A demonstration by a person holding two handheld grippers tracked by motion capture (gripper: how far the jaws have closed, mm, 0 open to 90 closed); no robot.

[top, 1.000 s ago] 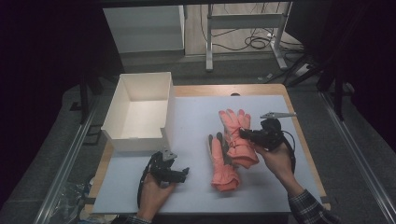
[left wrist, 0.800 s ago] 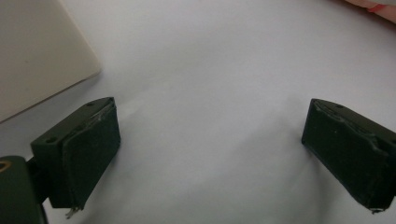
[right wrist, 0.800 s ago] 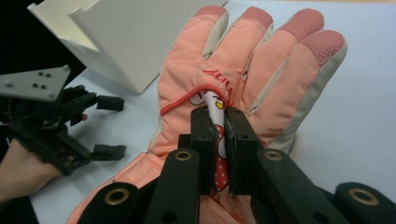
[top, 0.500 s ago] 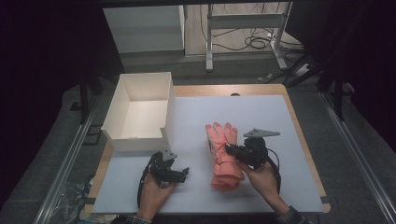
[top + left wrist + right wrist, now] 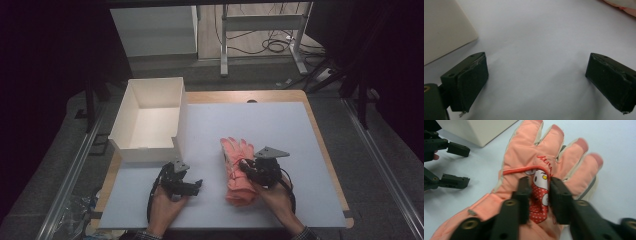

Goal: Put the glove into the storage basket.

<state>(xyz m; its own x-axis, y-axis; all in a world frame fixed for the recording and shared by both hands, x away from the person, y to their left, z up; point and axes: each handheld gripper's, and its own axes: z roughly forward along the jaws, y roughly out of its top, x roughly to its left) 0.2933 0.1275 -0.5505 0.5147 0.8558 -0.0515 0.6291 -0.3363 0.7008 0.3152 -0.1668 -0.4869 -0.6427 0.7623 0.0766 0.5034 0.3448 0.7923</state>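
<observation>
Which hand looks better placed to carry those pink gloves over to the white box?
Probably the right. The right gripper already sits on the pink gloves, its jaws just opening around the patch. The left gripper is open over bare table, though nearer the white box.

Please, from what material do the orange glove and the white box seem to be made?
Orange glove: probably padded synthetic fabric, matte; stitched seams and puffy fingers show, with a printed patch. White box: likely cardboard or thin plastic, smooth and matte, with thin flat walls; I cannot tell which.
</observation>
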